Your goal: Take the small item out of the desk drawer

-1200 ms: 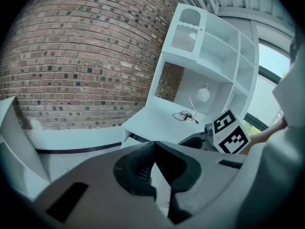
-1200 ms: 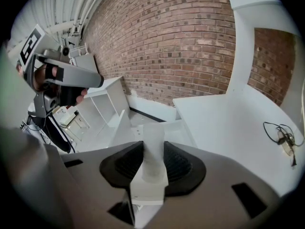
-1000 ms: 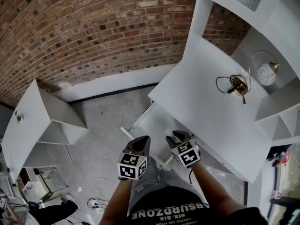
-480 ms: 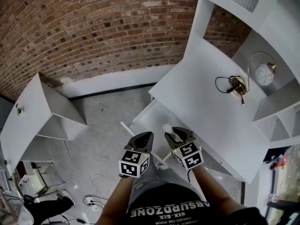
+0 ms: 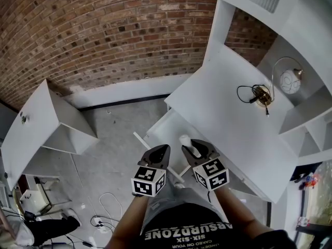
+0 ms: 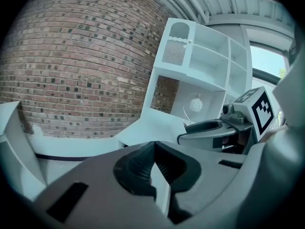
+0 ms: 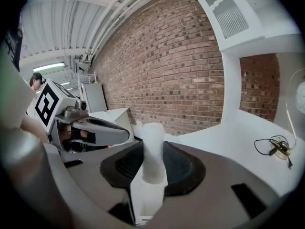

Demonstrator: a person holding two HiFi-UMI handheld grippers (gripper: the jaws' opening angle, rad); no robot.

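My right gripper [image 5: 193, 149] is shut on a small white cylinder-shaped item [image 5: 184, 140], which stands upright between its pads [image 7: 153, 149]. It is held just above the open white desk drawer [image 5: 165, 130]. My left gripper [image 5: 160, 151] hovers beside it on the left, over the drawer's front edge. Its jaws meet at the tips, with nothing between them [image 6: 152, 148]. The left gripper view also catches the right gripper [image 6: 209, 128] from the side. The drawer's inside is mostly hidden behind the grippers.
The white desk top [image 5: 228, 105] stretches to the right, with a brass lamp and black cord [image 5: 261, 94] and a white globe [image 5: 289, 81] on it. Shelves rise behind it. A white cabinet [image 5: 31, 134] lies on the concrete floor at left. A brick wall [image 5: 104, 30] stands behind.
The right gripper has come up a little from the drawer, and the white item now shows between its jaws. The left gripper has barely moved.
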